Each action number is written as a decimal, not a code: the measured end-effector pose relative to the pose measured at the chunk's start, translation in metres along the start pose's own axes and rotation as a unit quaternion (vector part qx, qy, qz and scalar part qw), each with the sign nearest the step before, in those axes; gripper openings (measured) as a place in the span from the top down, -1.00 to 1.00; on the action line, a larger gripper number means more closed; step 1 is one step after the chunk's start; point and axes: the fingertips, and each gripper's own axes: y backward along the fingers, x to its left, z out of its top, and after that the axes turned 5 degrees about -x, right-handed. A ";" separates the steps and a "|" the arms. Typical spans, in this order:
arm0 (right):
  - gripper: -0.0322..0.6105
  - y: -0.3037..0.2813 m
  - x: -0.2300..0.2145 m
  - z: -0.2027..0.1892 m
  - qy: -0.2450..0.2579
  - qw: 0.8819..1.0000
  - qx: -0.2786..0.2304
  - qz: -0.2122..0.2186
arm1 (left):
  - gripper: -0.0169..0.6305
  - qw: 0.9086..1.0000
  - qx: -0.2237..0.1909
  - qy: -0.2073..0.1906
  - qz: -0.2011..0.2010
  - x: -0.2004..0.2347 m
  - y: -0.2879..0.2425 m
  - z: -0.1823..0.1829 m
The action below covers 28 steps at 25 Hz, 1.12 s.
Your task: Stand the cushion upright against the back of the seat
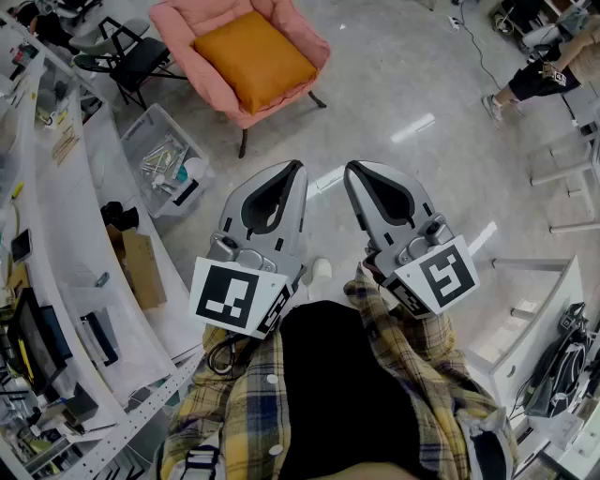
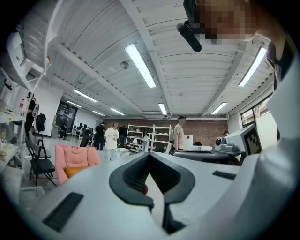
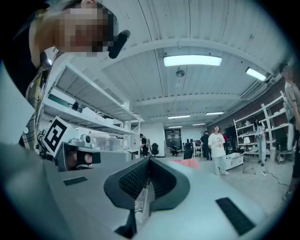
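An orange cushion (image 1: 254, 58) lies flat on the seat of a pink armchair (image 1: 183, 21) at the far end of the floor. Both grippers are held close to my body, well short of the chair, pointing level toward it. My left gripper (image 1: 298, 169) is shut with nothing between its jaws. My right gripper (image 1: 351, 169) beside it is also shut and empty. In the left gripper view the left gripper (image 2: 150, 154) has the armchair (image 2: 75, 157) and cushion (image 2: 74, 171) far off at the left. In the right gripper view, the armchair's pink edge (image 3: 191, 162) shows just beyond the right gripper (image 3: 149, 160).
A clear plastic bin (image 1: 167, 167) of small items and a black chair (image 1: 131, 58) stand left of the armchair. White workbenches (image 1: 66, 216) run along the left. A person (image 1: 544, 75) is at the top right, with white frames (image 1: 572, 178) below. Several people (image 2: 111, 140) stand in the distance.
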 end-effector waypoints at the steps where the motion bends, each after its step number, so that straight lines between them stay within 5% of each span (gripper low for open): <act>1: 0.84 -0.001 0.001 0.000 -0.003 1.000 0.001 0.000 | 0.93 1.000 -0.001 0.001 0.000 0.001 -0.001 0.000; 28: 0.84 0.044 -0.049 -0.011 -0.028 0.999 -0.001 -0.027 | 0.93 0.999 0.002 0.004 0.046 -0.016 -0.018 -0.023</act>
